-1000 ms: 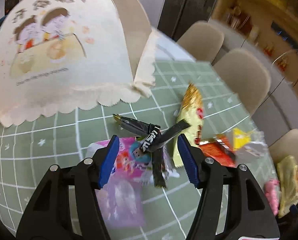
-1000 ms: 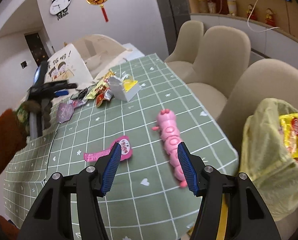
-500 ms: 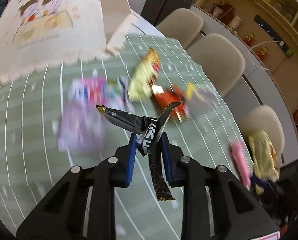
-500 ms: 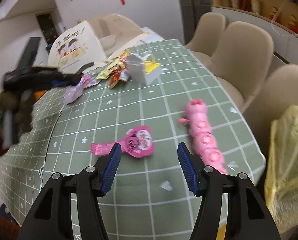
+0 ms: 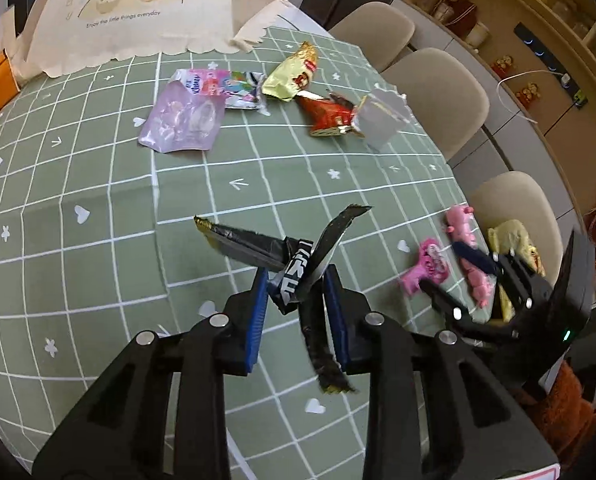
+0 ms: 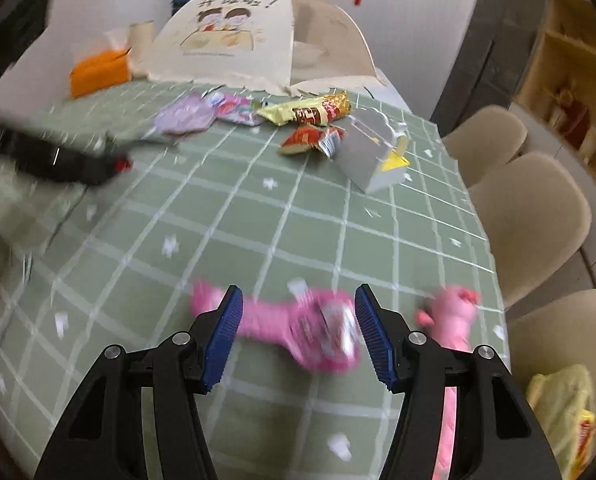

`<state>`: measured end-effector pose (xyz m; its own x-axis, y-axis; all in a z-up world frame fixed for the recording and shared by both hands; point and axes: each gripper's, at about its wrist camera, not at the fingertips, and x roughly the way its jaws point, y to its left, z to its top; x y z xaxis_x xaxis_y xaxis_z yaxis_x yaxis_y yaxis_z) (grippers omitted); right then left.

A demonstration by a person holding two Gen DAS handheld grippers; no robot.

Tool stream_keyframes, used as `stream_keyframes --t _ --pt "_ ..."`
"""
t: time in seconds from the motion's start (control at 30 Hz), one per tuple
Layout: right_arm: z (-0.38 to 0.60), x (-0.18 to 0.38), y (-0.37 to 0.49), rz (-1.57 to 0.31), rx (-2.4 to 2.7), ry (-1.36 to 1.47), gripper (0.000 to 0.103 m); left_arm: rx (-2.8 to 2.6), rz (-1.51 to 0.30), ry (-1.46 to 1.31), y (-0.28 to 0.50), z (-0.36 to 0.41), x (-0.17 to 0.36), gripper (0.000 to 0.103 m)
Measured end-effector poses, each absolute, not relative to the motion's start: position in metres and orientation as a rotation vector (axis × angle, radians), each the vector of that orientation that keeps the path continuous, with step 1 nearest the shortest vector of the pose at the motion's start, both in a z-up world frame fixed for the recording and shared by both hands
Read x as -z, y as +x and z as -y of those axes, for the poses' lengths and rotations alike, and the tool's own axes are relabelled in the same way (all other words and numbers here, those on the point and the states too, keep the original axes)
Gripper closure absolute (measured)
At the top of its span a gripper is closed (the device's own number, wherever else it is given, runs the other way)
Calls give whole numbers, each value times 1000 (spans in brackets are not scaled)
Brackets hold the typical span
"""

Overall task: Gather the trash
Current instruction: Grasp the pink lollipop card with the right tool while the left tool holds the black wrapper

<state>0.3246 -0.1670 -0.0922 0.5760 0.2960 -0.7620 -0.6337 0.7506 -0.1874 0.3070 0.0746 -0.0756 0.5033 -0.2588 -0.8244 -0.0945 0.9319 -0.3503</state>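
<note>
Jaws of your left gripper (image 5: 296, 300) pinch the black wrapper (image 5: 294, 268) above the counter (image 5: 98, 208). Your right gripper (image 6: 298, 330) hangs spread over the pink wrapper (image 6: 317, 332) lying near the counter's edge.

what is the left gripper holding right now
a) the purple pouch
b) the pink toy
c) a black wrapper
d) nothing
c: the left gripper is shut on a crumpled black wrapper lifted off the table, while the purple pouch lies on the cloth and the pink toy sits between the open fingers of the right gripper.
</note>
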Motion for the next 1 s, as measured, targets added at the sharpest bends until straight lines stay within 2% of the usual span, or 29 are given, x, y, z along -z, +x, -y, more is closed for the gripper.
stream_keyframes --t 0.17,0.33,0.47,0.7,1.0 --pt "225 89 320 -835 -414 -419 48 148 -1059 -381 317 -57 79 77" --pt "272 72 327 -921 -438 20 48 160 -1051 -376 331 -50 78 77" --pt "251 89 340 -1056 -589 314 48 152 -1036 -391 333 -57 73 77" --pt "191 109 382 -1158 -532 241 48 120 -1022 -388 323 -69 77 77" --pt "139 105 393 -1040 -539 -77 48 61 -1035 -440 317 -89 89 76"
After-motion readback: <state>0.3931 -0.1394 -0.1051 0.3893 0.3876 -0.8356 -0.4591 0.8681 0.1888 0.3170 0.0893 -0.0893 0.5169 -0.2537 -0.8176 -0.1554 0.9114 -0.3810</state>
